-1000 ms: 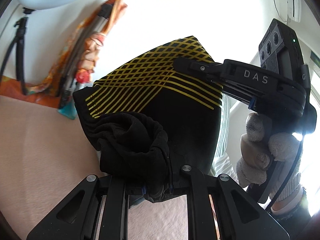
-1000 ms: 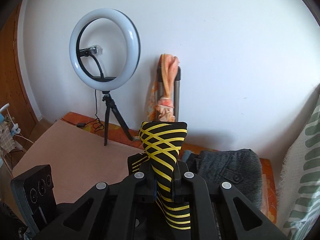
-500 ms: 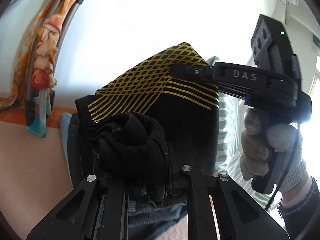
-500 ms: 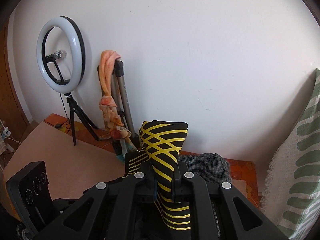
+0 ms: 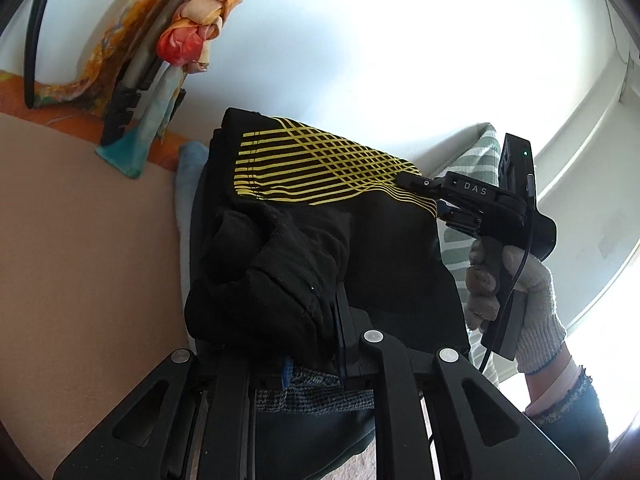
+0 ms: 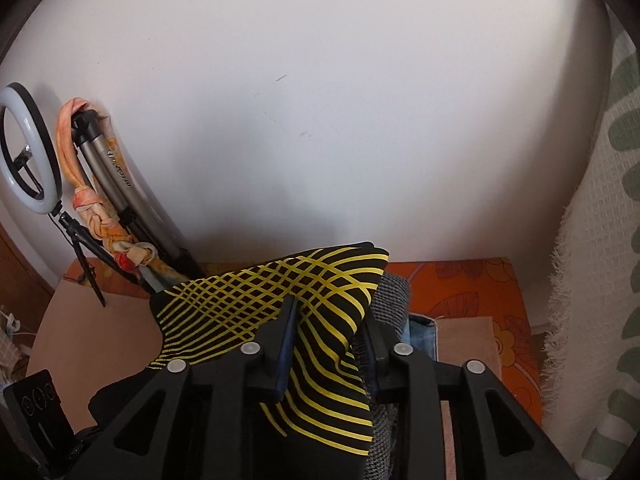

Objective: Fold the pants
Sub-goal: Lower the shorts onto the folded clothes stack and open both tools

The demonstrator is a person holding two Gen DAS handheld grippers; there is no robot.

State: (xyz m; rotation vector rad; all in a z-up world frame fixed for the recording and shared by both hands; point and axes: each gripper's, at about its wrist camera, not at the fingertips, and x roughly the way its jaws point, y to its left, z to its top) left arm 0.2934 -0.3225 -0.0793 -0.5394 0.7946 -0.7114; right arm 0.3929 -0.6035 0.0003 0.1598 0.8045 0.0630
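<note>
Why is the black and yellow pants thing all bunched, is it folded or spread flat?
Folded. The pants lie doubled, several layers at the edge, on other folded clothes, one end bunched in the left gripper.

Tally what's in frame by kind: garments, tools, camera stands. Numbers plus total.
Garments: 3, black pants with yellow lines, grey tweed piece, blue denim piece
Tools: 2, left tool, right tool
Stands: 2, ring light, folded tripod
Total: 7

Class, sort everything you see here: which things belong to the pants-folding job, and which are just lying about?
Job:
black pants with yellow lattice stripes
left gripper, clamped on them
right gripper, jaws opening, pants between

Lying about:
white ring light
grey tripod
knotted orange scarf
green-patterned white blanket
</note>
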